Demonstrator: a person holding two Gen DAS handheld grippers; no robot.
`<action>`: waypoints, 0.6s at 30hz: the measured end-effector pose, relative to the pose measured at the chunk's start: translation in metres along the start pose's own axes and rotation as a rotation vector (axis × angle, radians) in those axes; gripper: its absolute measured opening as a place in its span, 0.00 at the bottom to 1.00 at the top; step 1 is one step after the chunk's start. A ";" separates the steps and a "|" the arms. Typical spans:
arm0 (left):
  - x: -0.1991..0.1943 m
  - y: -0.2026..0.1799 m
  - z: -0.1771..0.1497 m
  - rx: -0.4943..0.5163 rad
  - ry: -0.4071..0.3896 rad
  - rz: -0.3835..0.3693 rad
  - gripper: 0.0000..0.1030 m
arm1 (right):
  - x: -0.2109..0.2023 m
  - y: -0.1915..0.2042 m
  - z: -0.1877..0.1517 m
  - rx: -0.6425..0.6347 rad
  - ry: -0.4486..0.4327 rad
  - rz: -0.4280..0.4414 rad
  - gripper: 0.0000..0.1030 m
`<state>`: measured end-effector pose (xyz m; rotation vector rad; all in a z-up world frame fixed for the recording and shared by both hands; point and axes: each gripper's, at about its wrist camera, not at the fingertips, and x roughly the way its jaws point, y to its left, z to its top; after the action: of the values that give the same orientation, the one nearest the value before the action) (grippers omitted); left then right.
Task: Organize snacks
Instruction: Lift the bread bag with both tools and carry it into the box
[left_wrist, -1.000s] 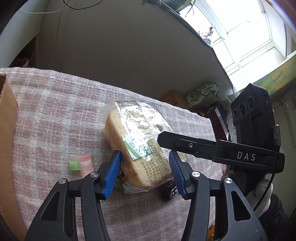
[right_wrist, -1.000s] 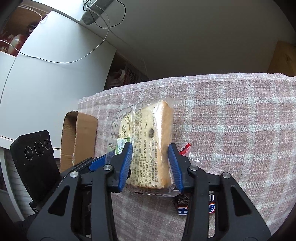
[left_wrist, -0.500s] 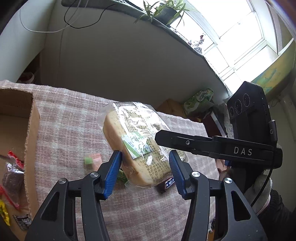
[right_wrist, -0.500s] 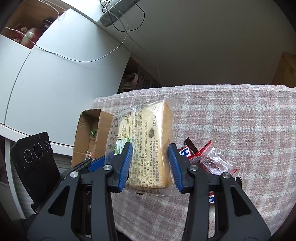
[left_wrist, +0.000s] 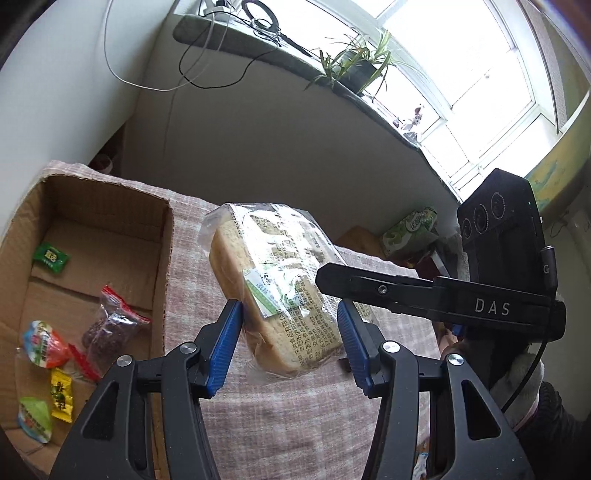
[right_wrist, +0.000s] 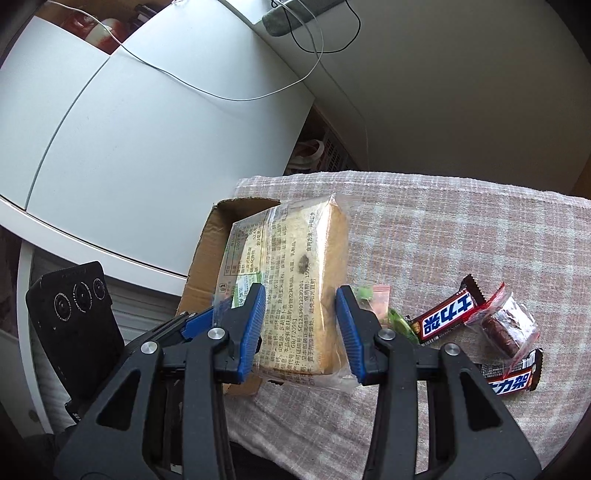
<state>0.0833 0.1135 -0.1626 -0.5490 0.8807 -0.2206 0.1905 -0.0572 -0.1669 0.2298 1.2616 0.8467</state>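
A wrapped loaf of sliced bread (left_wrist: 273, 288) hangs in the air above the checked tablecloth (left_wrist: 295, 413), held from two sides. My left gripper (left_wrist: 291, 347) is shut on its near end. My right gripper (right_wrist: 301, 328) grips the same loaf (right_wrist: 295, 280) from the other side, and one of its black fingers (left_wrist: 369, 290) crosses the wrapper in the left wrist view. The open cardboard box (left_wrist: 164, 258) lies just left of the loaf, and in the right wrist view the loaf partly hides this box (right_wrist: 207, 258).
Inside the box lie a green candy (left_wrist: 50, 254), a clear bag of dark snack (left_wrist: 107, 328) and several small sweets. On the cloth sit two chocolate bars (right_wrist: 443, 314), another clear bag (right_wrist: 506, 325) and small green and pink candies (right_wrist: 373, 295). A white cabinet (right_wrist: 147, 147) stands behind the table.
Both grippers have lifted the loaf off the cloth and carried it toward the cardboard box. The box's inside has come into the left wrist view.
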 end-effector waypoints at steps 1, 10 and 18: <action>-0.005 0.005 -0.001 -0.006 -0.007 0.005 0.50 | 0.003 0.004 0.000 -0.008 0.004 0.004 0.41; -0.045 0.046 -0.010 -0.066 -0.058 0.053 0.50 | 0.042 0.046 0.001 -0.071 0.045 0.029 0.41; -0.068 0.082 -0.023 -0.098 -0.069 0.124 0.50 | 0.083 0.078 -0.003 -0.129 0.103 0.036 0.41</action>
<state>0.0198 0.2014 -0.1734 -0.5875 0.8585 -0.0457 0.1585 0.0510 -0.1835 0.1067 1.2964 0.9773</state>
